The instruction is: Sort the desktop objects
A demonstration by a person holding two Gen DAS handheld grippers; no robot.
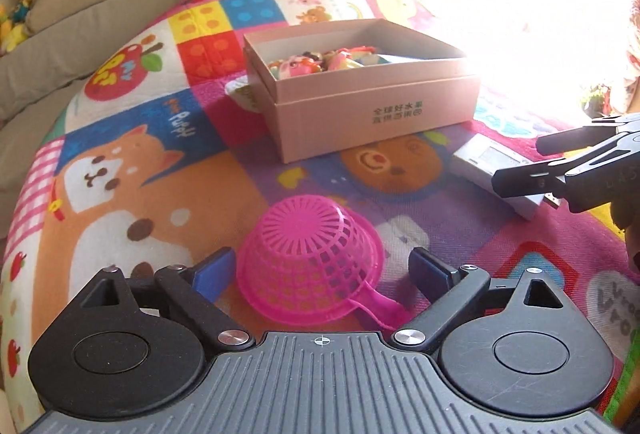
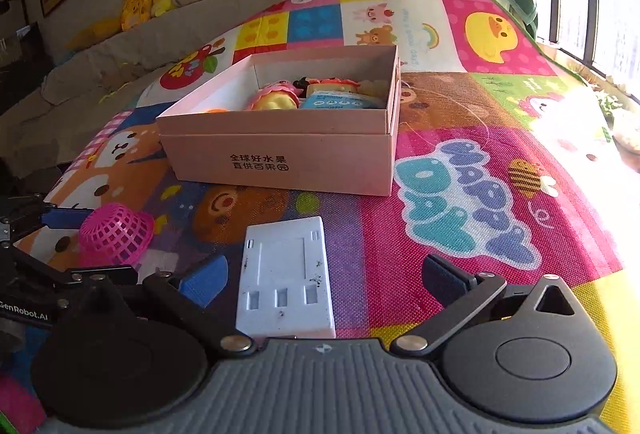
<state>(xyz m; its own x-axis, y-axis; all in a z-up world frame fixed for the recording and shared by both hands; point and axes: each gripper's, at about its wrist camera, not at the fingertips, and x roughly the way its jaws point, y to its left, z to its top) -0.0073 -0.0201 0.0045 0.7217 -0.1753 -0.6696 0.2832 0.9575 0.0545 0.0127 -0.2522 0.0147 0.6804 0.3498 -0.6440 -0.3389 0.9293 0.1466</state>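
While its jaws stand wide apart at the bottom of the left wrist view, the left gripper point(image 1: 322, 274) straddles an overturned pink basket point(image 1: 310, 258) lying on the cartoon play mat point(image 1: 132, 161). An open pink box point(image 1: 360, 89) of toys sits at upper centre; the right gripper point(image 1: 516, 163) enters at the right edge over a white device point(image 1: 486, 167).

Seen from the right wrist, the right gripper point(image 2: 324, 284) is spread wide around the white device point(image 2: 286, 284) at lower centre. The box point(image 2: 288, 145) stands beyond it, the basket point(image 2: 116, 234) at left.
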